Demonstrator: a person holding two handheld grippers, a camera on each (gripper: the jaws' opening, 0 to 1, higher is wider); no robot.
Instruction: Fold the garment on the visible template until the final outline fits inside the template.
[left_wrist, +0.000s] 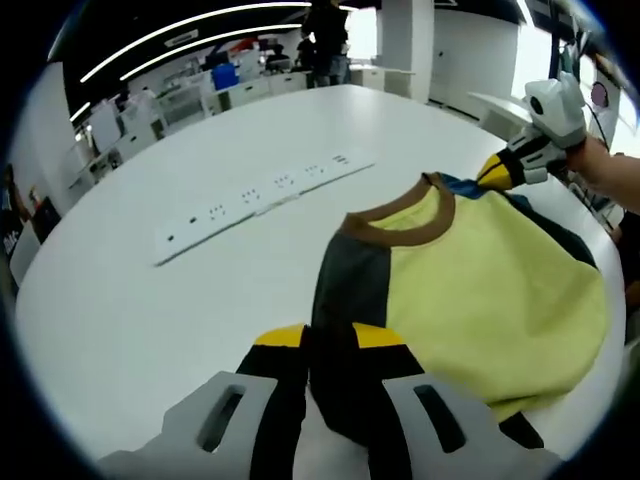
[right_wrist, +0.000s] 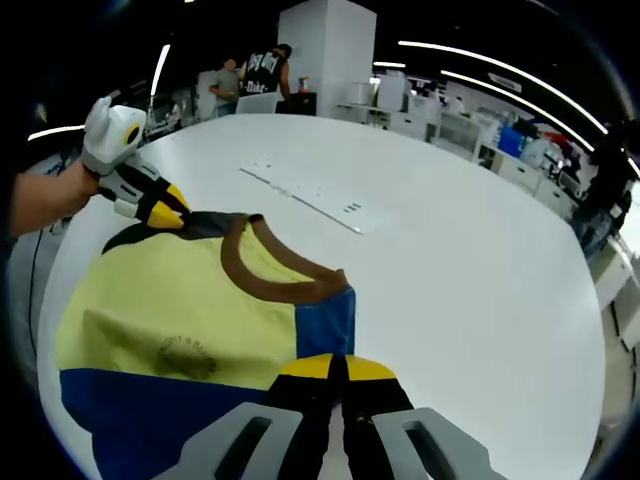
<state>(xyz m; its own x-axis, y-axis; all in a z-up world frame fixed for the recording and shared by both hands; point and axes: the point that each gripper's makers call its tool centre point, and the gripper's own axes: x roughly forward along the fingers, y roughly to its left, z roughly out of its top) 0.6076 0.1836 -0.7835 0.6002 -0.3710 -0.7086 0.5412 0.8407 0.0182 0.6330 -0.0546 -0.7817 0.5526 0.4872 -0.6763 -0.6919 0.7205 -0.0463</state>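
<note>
White round table (left_wrist: 150, 300) carries the garment (left_wrist: 480, 290), each tool (left_wrist: 333, 352) pinching its shoulder.

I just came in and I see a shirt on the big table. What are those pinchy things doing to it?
A person is holding a gripper in each hand, and both are pinched on a yellow T-shirt with a brown collar, near its two shoulders. The left gripper is shut on a dark grey part, the right gripper on a blue part. The shirt lies on a round white table. A flat white strip lies beyond it.
</note>
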